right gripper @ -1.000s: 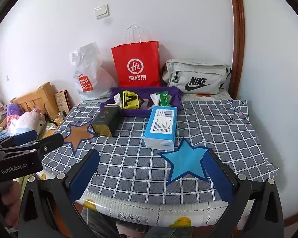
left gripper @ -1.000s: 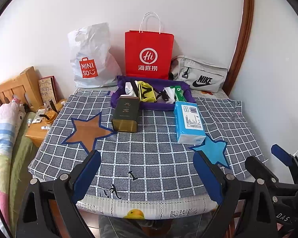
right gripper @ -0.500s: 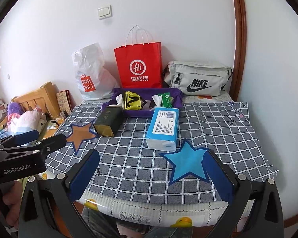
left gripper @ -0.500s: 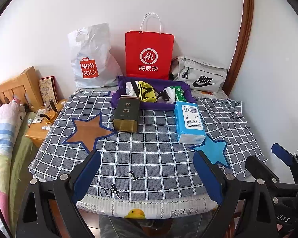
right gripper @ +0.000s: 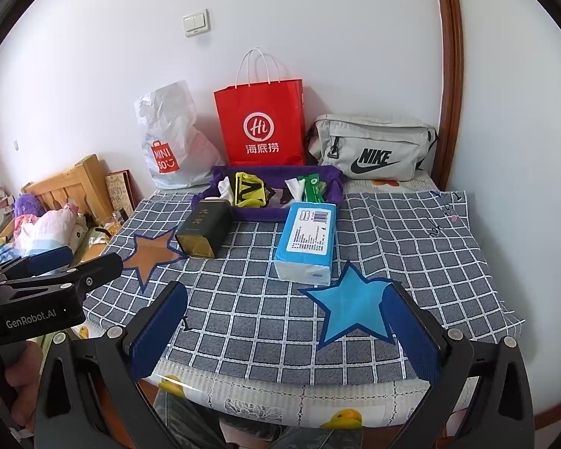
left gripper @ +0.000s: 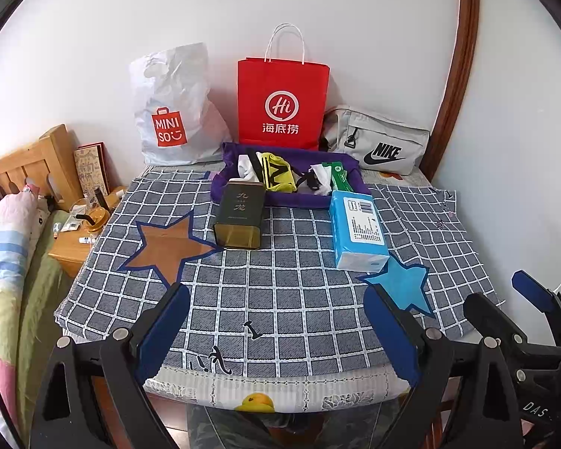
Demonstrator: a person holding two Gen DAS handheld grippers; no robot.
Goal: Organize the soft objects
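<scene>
Both the left gripper (left gripper: 276, 331) and right gripper (right gripper: 284, 331) gape wide, empty, at bottom of frame. The soft blue tissue pack (right gripper: 307, 242) mid-frame could crumple if squeezed hard, or nudge the dark green tin (right gripper: 203, 232) beside it.

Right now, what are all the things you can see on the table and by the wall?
Tissue pack: 1, blue, table, by blue star.
Tea tin: 1, dark green, lying by brown star.
Tray: 1, purple, behind both, holding soft items.
Paper bag: 1, red, against wall.
Plastic bag: 1, white, left of it.
Nike bag: 1, grey, right.
Tablecloth: 1, grey checked.
Left tool: 1, blue pads, open.
Right tool: 1, blue pads, open.
</scene>
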